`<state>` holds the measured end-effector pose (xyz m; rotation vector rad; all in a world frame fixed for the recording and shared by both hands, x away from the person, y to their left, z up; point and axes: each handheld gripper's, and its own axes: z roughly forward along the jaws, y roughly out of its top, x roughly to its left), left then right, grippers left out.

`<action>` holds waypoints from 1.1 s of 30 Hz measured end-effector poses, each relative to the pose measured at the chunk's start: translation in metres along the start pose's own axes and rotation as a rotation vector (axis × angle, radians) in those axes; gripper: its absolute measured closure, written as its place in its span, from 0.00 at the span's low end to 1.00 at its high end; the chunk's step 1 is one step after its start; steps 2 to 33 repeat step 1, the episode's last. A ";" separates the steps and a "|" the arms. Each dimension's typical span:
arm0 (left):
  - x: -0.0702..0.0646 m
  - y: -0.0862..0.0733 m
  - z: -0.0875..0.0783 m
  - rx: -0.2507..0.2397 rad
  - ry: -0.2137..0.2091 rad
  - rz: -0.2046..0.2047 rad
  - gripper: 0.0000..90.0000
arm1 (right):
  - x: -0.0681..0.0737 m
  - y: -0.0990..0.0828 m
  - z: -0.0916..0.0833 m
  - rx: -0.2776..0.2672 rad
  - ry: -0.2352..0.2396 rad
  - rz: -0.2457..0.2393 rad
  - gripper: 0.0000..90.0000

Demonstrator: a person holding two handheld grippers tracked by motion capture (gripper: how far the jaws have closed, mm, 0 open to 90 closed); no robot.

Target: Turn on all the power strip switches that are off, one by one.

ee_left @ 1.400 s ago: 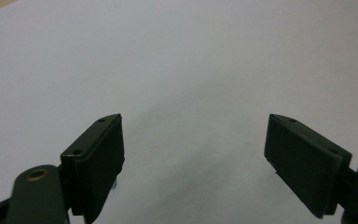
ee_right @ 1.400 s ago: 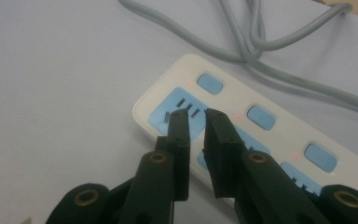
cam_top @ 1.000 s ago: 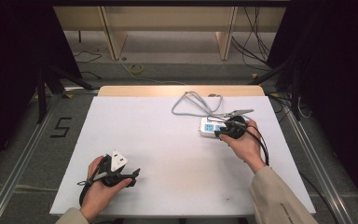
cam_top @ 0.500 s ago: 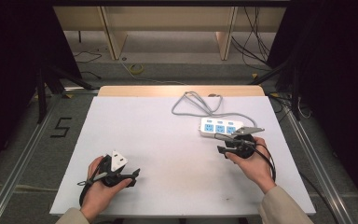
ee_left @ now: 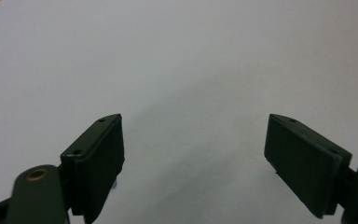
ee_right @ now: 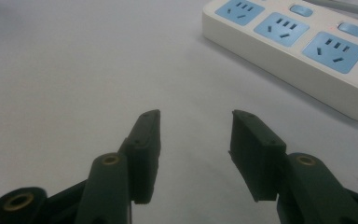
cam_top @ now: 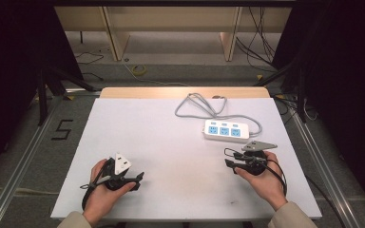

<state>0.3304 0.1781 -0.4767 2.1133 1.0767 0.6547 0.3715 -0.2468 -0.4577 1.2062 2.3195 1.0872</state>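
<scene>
the black left gripper (cam_top: 140, 178) lay wide open and empty on the white table (cam_top: 161, 142). the black right gripper (cam_top: 226, 158), its jaws just opened, held nothing, near one white three-socket power strip (cam_top: 226, 131) with one grey coiled cord (cam_top: 197, 105).

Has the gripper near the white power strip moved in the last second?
Yes. The right gripper has drawn back from the power strip toward the person, its jaws just opening, empty.

power strip (cam_top: 226, 131) on table (cam_top: 161, 123), right gripper (cam_top: 228, 158) just before it
</scene>
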 end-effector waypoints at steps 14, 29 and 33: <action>-0.002 0.001 0.000 -0.006 -0.009 -0.002 0.22 | 0.000 0.000 -0.001 0.000 0.000 -0.002 0.59; -0.002 0.001 0.000 -0.006 -0.009 -0.002 0.22 | 0.000 0.000 -0.001 0.000 0.000 -0.002 0.59; -0.002 0.001 0.000 -0.006 -0.009 -0.002 0.22 | 0.000 0.000 -0.001 0.000 0.000 -0.002 0.59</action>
